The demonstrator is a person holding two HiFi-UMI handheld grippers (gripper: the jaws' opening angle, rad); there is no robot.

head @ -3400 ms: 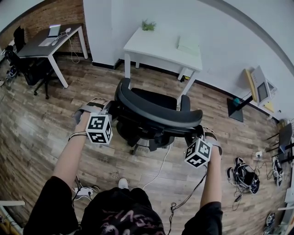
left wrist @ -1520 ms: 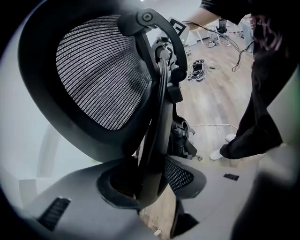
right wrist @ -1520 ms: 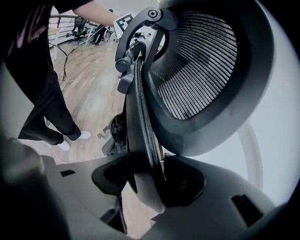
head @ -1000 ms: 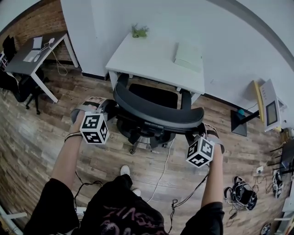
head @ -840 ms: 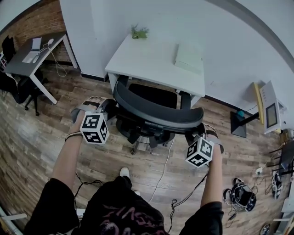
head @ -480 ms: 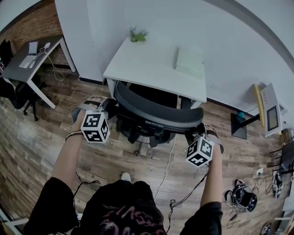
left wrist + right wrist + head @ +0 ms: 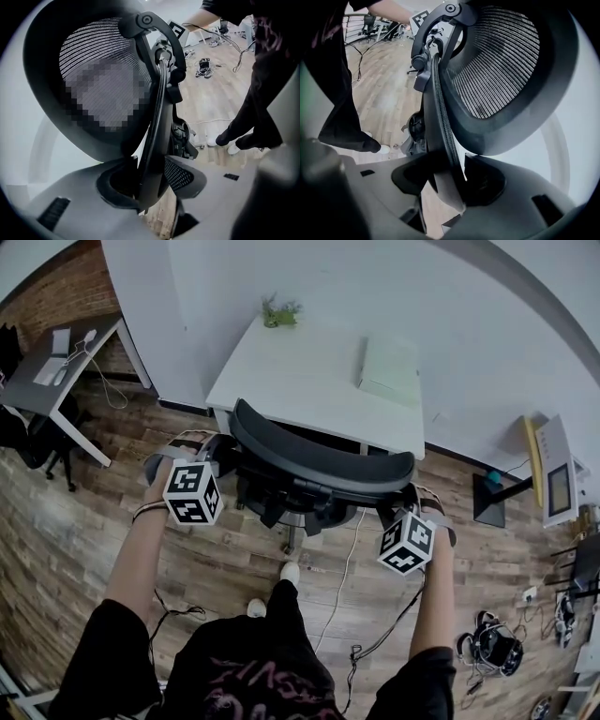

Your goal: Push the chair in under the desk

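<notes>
chair (image 7: 319,465): rolled closer, seat now going under the desk (image 7: 309,362)
left gripper (image 7: 150,180): holds chair's back edge
right gripper (image 7: 450,180): holds other edge
job: nearly done

A wood-plank floor (image 7: 84,521) runs to a white wall (image 7: 394,287) on the far side, and a brick wall (image 7: 52,292) joins it at far left. A grey desk (image 7: 23,395) on white legs stands by the brick, with a black office chair (image 7: 28,442) beside it. A white cable (image 7: 349,554) trails over the planks. A screen (image 7: 555,486) sits low by the wall at right.
</notes>
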